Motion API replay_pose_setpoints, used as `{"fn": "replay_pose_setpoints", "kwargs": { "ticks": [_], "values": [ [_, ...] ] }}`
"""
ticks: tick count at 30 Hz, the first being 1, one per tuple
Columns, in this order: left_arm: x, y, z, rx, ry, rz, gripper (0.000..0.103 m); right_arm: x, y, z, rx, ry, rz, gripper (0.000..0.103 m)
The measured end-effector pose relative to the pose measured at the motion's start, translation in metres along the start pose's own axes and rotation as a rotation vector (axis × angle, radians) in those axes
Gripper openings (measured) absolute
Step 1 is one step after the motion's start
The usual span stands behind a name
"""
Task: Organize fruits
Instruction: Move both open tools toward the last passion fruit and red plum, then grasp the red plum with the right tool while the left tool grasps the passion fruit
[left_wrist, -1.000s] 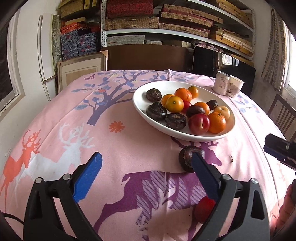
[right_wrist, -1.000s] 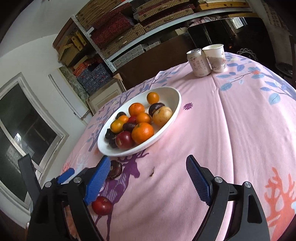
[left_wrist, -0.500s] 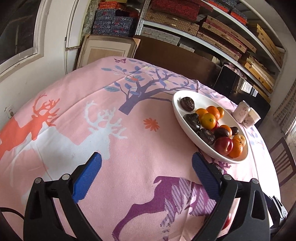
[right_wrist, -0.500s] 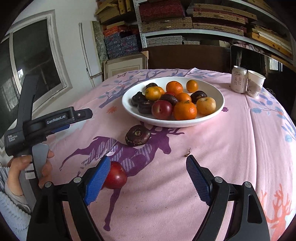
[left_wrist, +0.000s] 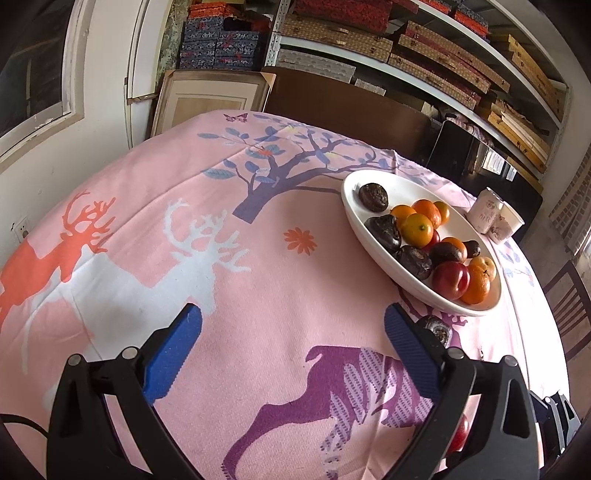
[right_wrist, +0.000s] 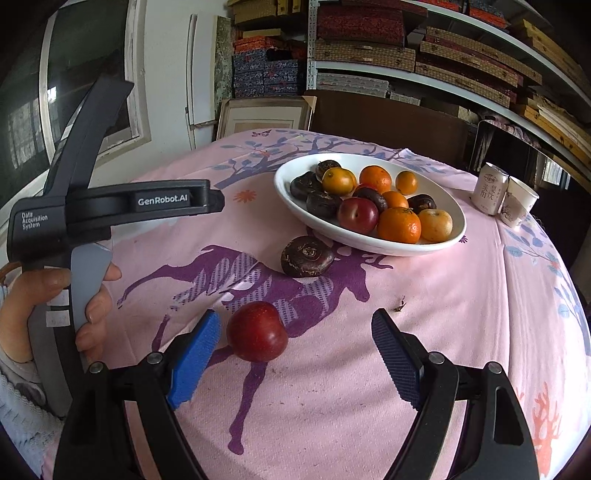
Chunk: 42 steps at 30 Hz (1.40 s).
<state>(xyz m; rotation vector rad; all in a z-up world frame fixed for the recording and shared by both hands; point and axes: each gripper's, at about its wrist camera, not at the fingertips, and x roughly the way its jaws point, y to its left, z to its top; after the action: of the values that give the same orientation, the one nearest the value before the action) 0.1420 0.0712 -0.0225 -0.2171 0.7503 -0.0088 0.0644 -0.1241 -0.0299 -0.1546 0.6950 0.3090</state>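
A round table under a pink cloth (right_wrist: 461, 314) printed with deer and trees stands before shelves stacked with boxes. On it sits a white oval bowl (right_wrist: 448, 236) loaded with oranges, plums and dark chestnut-like fruit; a can (right_wrist: 489, 188) and a paper cup (right_wrist: 519, 203) stand just beyond the bowl's far right end.

Two fruits are not in the bowl. A dark fruit (right_wrist: 306, 256) lies just in front of the bowl's near rim, and a red plum (right_wrist: 256, 331) lies nearer still, on the purple deer print.

The right gripper (right_wrist: 297, 350) is spread wide and holds nothing. The plum sits between its fingers but off-centre, just beside the left blue pad (right_wrist: 194, 362) and well apart from the right one; whether it touches the left pad I cannot tell. The plum is nearly round, so no axis matters much; the gripper likely needs to shift left to centre it before closing.

The left gripper (left_wrist: 291, 354) is also spread wide and empty, hovering over bare cloth left of the bowl, the dark fruit (left_wrist: 436, 328) just behind its right finger. The right gripper is clearly the nearer one to the plum.
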Motion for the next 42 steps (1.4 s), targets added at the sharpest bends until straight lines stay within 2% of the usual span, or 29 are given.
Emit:
{"fn": "replay_pose_setpoints", "kwargs": {
  "ticks": [5,13,15,20,36,40,42],
  "values": [
    [0.003,-0.003,-0.002,0.015,0.016,0.003,0.098,0.004,0.005,0.0,-0.025,0.02,-0.003,0.083],
    [0.005,-0.007,-0.003,0.04,0.018,0.011,0.098,0.008,0.01,-0.001,-0.043,0.047,0.036,0.062],
    [0.005,-0.007,-0.003,0.041,0.019,0.012,0.098,0.007,0.013,-0.001,-0.054,0.045,0.053,0.051],
    [0.006,-0.008,-0.004,0.049,0.026,0.015,0.098,0.005,0.02,-0.001,-0.086,0.041,0.079,0.036],
    [0.011,-0.016,-0.008,0.092,0.045,0.031,0.098,0.0,0.021,0.0,-0.085,0.027,0.085,0.035],
    [0.011,-0.018,-0.009,0.105,0.047,0.036,0.098,-0.013,0.0,0.003,-0.003,-0.026,0.107,0.035],
    [0.011,-0.019,-0.009,0.111,0.044,0.036,0.098,-0.02,-0.02,0.004,0.051,-0.052,0.08,0.035]
  ]
}}
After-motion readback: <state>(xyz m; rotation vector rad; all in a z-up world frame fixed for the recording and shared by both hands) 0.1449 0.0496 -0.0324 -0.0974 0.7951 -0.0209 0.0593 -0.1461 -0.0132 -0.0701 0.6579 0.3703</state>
